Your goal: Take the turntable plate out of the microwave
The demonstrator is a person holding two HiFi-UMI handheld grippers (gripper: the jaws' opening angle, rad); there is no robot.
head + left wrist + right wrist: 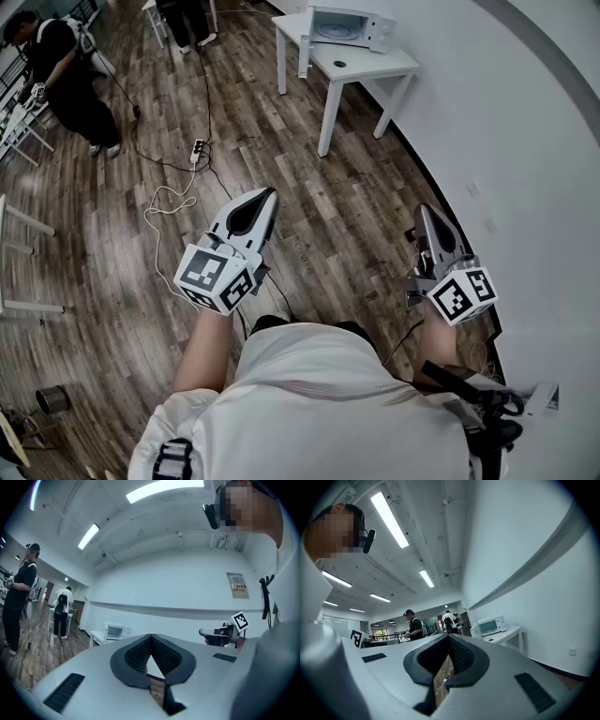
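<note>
A white microwave (pixel 352 26) stands on a white table (pixel 375 67) against the wall, far ahead across the wooden floor. It also shows small in the left gripper view as the microwave (pixel 116 631) and in the right gripper view as the microwave (pixel 492 625). I cannot make out the turntable plate. My left gripper (pixel 269 193) and right gripper (pixel 423 208) are held level in front of me, both shut with nothing between the jaws. In their own views the left gripper (pixel 150 635) and right gripper (pixel 449 636) show their pads meeting at the tip.
A small dark object (pixel 339 64) lies on the table. A power strip (pixel 197 148) with trailing cables lies on the floor between me and the table. One person (pixel 66 80) works at the far left, another (pixel 192 21) stands at the back. The white wall (pixel 525 141) runs along my right.
</note>
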